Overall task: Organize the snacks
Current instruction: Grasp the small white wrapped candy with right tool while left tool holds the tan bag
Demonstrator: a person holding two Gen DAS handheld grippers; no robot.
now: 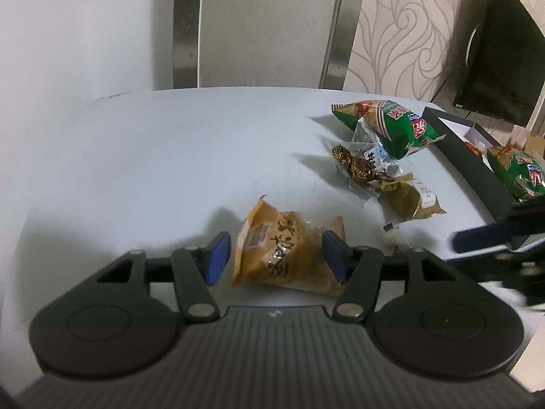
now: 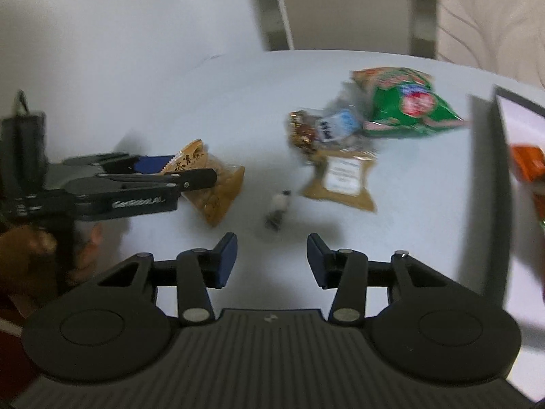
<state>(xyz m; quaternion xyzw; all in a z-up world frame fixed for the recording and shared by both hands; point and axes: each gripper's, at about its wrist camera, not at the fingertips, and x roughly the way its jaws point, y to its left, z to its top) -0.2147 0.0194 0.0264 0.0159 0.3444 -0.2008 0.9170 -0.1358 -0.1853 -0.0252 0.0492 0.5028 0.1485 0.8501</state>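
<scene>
An orange-brown snack packet (image 1: pixel 286 255) lies on the white table (image 1: pixel 153 156) between the open fingers of my left gripper (image 1: pixel 276 255); the pads stand beside it, the right one near its edge. It also shows in the right wrist view (image 2: pixel 214 187), with the left gripper (image 2: pixel 153 177) around it. My right gripper (image 2: pixel 271 260) is open and empty, just short of a small white and dark wrapped candy (image 2: pixel 277 213). A pile of snacks lies further back: a green bag (image 1: pixel 391 126), a clear packet (image 1: pixel 371 150), a gold-foil candy (image 1: pixel 357 167) and a tan packet (image 1: pixel 415 199).
A black box (image 1: pixel 477 163) with a white inside stands at the table's right; it holds a second green bag (image 1: pixel 521 173) and an orange packet (image 2: pixel 528 167). A dark monitor (image 1: pixel 500 51) stands behind it. A chair back (image 1: pixel 265 27) rises beyond the table's far edge.
</scene>
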